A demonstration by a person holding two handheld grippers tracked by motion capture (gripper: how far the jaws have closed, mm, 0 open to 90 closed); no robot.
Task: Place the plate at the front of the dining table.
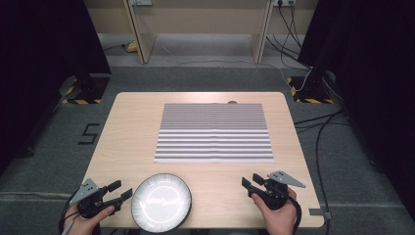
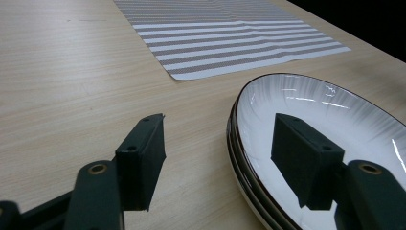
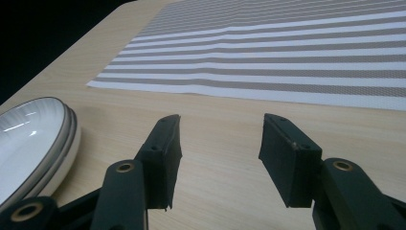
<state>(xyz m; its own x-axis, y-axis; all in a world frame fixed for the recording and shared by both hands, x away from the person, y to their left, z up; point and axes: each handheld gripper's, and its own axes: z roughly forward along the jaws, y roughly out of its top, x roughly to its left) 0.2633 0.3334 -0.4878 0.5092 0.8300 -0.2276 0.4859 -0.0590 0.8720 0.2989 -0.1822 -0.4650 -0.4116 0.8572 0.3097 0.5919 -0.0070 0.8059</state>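
jaws straddle plate point(image 2: 335, 124) rim, apart

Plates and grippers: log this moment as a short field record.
plates: white stack with dark rims, at the table's near edge
placemat: striped, flat at mid-table, apart from the plates
left gripper: open, jaws astride the stack's rim, not closed on it
right gripper: open, above bare wood, to the right of the plates
table: light wood
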